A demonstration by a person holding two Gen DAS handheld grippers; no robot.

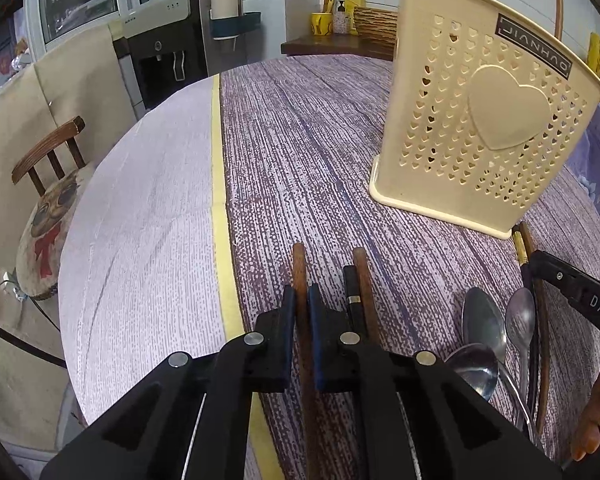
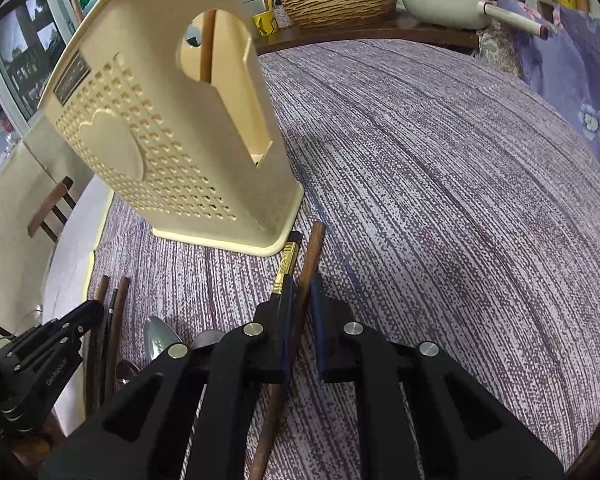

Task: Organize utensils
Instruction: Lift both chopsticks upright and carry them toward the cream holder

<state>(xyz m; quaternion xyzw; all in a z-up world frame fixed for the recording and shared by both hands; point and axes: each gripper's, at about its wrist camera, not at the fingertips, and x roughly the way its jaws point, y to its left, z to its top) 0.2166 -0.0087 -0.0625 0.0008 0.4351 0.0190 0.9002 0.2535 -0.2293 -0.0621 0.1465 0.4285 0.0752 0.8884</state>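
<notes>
A cream perforated utensil holder (image 1: pixel 484 120) with a heart stands on the table; it also shows in the right wrist view (image 2: pixel 160 140) with one chopstick inside. My left gripper (image 1: pixel 300 300) is shut on a brown wooden chopstick (image 1: pixel 299 268) lying on the cloth. Beside it lie another brown chopstick (image 1: pixel 363 276) and a black one (image 1: pixel 351 292). Metal spoons (image 1: pixel 484 332) lie to the right. My right gripper (image 2: pixel 302 304) straddles a brown chopstick (image 2: pixel 314 248), its jaws a little apart; a black gold-banded chopstick (image 2: pixel 287 264) lies by its left finger.
The table has a purple striped cloth (image 2: pixel 440 180) with a yellow band (image 1: pixel 220 200). A wooden chair (image 1: pixel 48 160) stands at the left edge. A wicker basket (image 2: pixel 340 0), a white pan (image 2: pixel 444 8) and a yellow cup (image 2: pixel 264 22) sit on a far shelf.
</notes>
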